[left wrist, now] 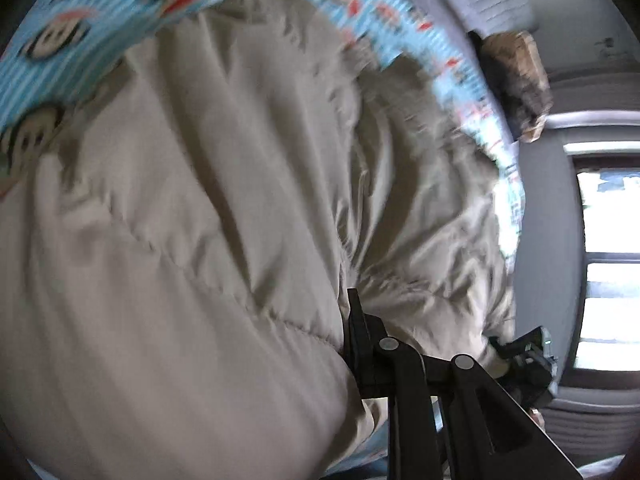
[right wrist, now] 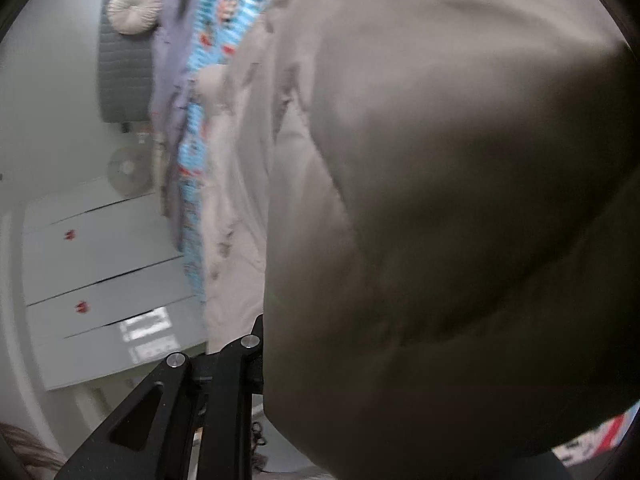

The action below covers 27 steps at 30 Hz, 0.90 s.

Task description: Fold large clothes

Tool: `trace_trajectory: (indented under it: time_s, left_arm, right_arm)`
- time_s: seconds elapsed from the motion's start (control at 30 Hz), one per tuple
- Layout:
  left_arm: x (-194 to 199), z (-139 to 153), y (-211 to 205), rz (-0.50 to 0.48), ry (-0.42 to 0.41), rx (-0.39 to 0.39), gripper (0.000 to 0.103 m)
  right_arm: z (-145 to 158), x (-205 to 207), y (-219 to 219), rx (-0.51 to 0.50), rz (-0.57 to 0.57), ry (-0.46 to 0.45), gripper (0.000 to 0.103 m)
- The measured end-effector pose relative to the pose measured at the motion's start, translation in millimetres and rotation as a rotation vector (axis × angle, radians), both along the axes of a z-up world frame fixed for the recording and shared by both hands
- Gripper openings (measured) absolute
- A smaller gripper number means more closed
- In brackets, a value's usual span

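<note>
A large beige padded jacket point(left wrist: 200, 200) lies bunched on a bed with a blue cartoon-print sheet point(left wrist: 80, 20). My left gripper point(left wrist: 354, 320) is shut on a fold of the jacket, and the fabric bulges against its fingers on the left. At the jacket's right edge the other gripper point(left wrist: 528, 356) grips the cloth too. In the right wrist view the jacket point(right wrist: 440, 200) hangs close over the lens and fills the right side. My right gripper point(right wrist: 260, 336) is shut on it, its fingertips hidden under the fabric. The sheet point(right wrist: 216, 12) shows beyond, blurred.
A purple blanket point(right wrist: 172, 60) lies along the bed by a grey quilted headboard point(right wrist: 124, 72) with a round pale cushion point(right wrist: 134, 6). White drawers point(right wrist: 104, 264) stand beside the bed. A brown furry thing point(left wrist: 520, 84) sits at the bed's far end near a bright window point(left wrist: 608, 264).
</note>
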State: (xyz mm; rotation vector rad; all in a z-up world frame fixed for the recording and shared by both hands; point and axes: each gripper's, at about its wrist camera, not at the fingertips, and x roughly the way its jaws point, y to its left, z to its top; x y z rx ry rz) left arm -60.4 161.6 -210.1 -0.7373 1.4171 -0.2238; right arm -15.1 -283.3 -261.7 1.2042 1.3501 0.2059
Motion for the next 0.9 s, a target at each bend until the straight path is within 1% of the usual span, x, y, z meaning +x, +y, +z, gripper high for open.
trace_trajectory:
  time_s: [0.03,0.07,0.1,0.13,0.17,0.2,0.27,0.33,0.37,0.43,0.47,0.5,0.53,0.57,0.63,0.67,0.73,0.77,0.8,0.9]
  left_arm:
    - [-3.0,-4.8,0.6,0.002,0.022,0.011,0.032]
    - [-6.0,-4.5,2.1,-0.002,0.046,0.043,0.036]
    - [-6.5,-2.0,3.4,-0.013,0.052,0.072,0.048]
    - [-8.5,3.0,5.5,-0.033,0.052,0.106,0.05]
    - [-11.3,12.6,10.4,-0.064,0.042,0.135,0.05]
    - [-14.5,18.9,14.6,-0.082,0.035,0.146,0.05]
    - [-18.2,35.3,26.7,-0.109,0.021,0.197,0.05]
    - [-20.8,52.7,43.1,-0.112,0.009,0.239,0.05]
    - [-21.6,61.6,51.4,-0.097,-0.001,0.277,0.05]
    - [-13.8,78.2,63.9,-0.068,-0.031,0.334,0.05]
    - [-10.0,90.8,71.4,-0.039,-0.06,0.349,0.05]
    - [-2.1,96.0,80.5,-0.024,-0.085,0.341,0.05]
    - [5.1,102.0,82.3,-0.018,-0.118,0.336,0.05]
    - [16.6,106.7,76.7,-0.034,-0.155,0.338,0.05]
    - [41.6,102.8,50.7,-0.088,-0.184,0.344,0.05]
    - [56.5,96.0,33.3,-0.134,-0.202,0.358,0.05]
    - [76.8,82.1,6.0,-0.197,-0.227,0.388,0.05]
    - [88.2,72.6,-7.9,-0.222,-0.234,0.412,0.05]
    - [97.6,64.0,-16.1,-0.23,-0.241,0.43,0.05]
    - [127.7,34.8,-31.7,-0.185,-0.229,0.496,0.05]
  right_arm:
    - [-6.4,-4.7,0.3,-0.011,-0.005,0.034,0.03]
    - [-11.2,-7.0,-1.0,-0.018,-0.008,0.08,0.04]
    - [-11.0,-4.6,-3.3,-0.03,-0.002,0.113,0.049]
    - [-8.5,-1.8,-5.4,-0.055,0.025,0.139,0.053]
    - [-4.7,-0.3,-7.0,-0.077,0.048,0.141,0.056]
    - [3.8,1.6,-10.6,-0.108,0.079,0.128,0.056]
    - [23.3,1.1,-19.0,-0.178,0.122,0.101,0.056]
    - [44.3,-1.9,-36.1,-0.295,0.114,0.081,0.056]
    - [52.4,-3.0,-44.7,-0.349,0.088,0.081,0.055]
    - [71.3,-13.5,-69.3,-0.504,-0.008,0.078,0.047]
    - [78.9,-18.6,-75.9,-0.546,-0.045,0.077,0.036]
    - [86.0,-15.7,-83.7,-0.577,-0.086,0.071,0.033]
    - [93.5,-8.8,-87.1,-0.585,-0.104,0.037,0.032]
    - [94.6,-5.0,-81.1,-0.592,-0.091,0.015,0.032]
    - [94.1,16.7,-74.7,-0.641,0.007,-0.046,0.032]
    - [90.8,15.6,-77.0,-0.664,0.055,-0.071,0.032]
    - [79.3,42.0,-56.2,-0.687,0.13,-0.11,0.032]
    - [79.4,47.5,-48.9,-0.697,0.15,-0.121,0.032]
    - [75.3,61.2,-38.0,-0.712,0.181,-0.137,0.032]
    - [73.6,84.3,-7.9,-0.751,0.24,-0.164,0.032]
